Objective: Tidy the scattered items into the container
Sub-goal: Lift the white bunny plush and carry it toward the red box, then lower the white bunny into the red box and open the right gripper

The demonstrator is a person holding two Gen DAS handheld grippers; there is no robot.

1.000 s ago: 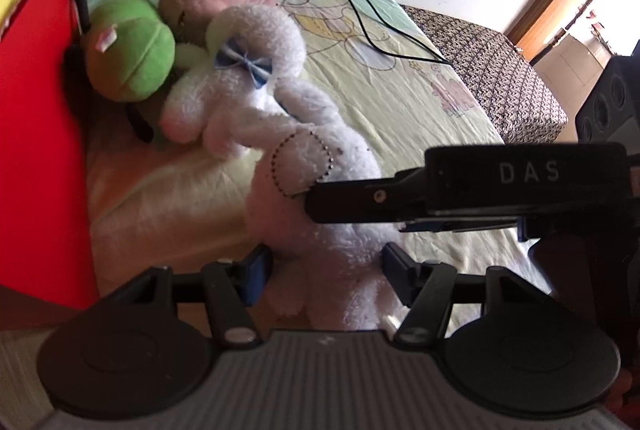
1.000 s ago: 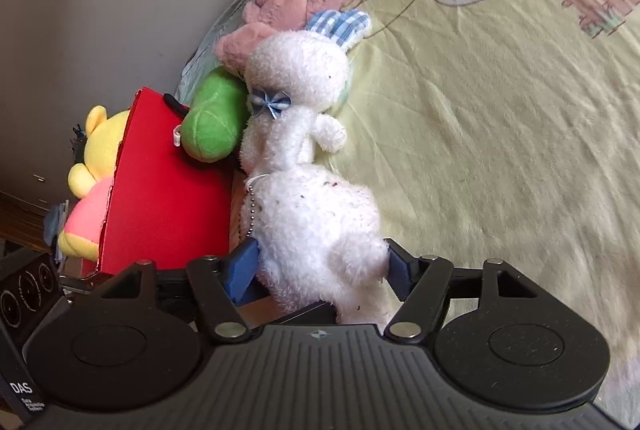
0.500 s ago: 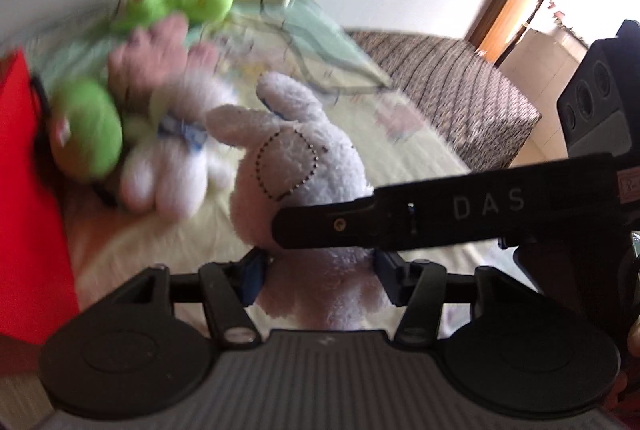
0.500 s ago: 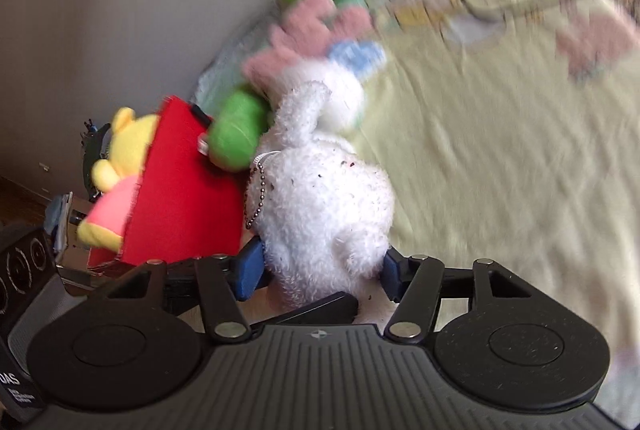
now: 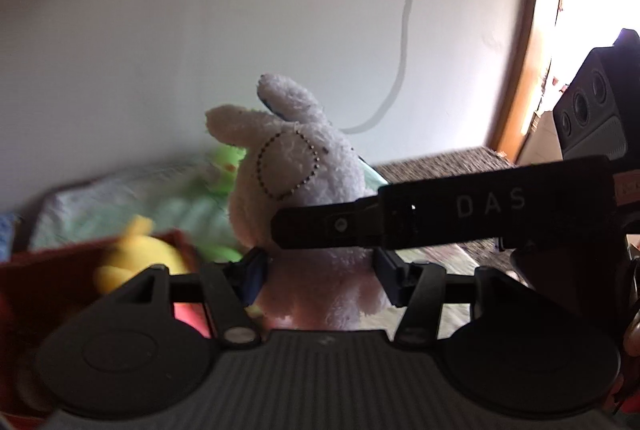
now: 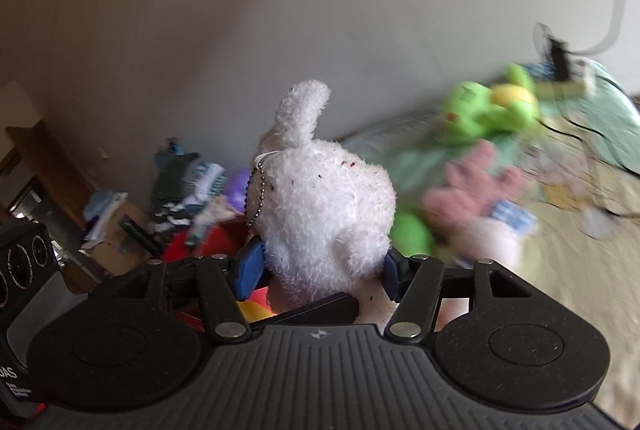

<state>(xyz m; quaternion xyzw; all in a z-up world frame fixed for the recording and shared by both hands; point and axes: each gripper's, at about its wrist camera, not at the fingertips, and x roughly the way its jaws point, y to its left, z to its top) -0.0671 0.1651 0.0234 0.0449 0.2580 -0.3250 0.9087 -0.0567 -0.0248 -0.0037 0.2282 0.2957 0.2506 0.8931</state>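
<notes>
A white plush bunny (image 5: 296, 181) with a bead chain is held in the air between both grippers. My left gripper (image 5: 320, 274) is shut on its lower body. My right gripper (image 6: 320, 270) is shut on the same bunny (image 6: 324, 201) from the other side; its finger crosses the left wrist view. The red box (image 5: 48, 270) lies low at the left, with a yellow plush (image 5: 136, 258) in it. The red box (image 6: 216, 242) also shows just behind the bunny in the right wrist view.
On the bed, blurred, lie a green plush (image 6: 484, 113), a pink plush (image 6: 472, 193) and another white bunny with a checked ear (image 6: 496, 230). A heap of clothes (image 6: 184, 189) sits by the wall at the left. Black cables cross the bed sheet (image 6: 580, 290).
Both grippers have lifted the white bunny off the bed and swung it left towards the red box. The view has tilted up to the wall.
</notes>
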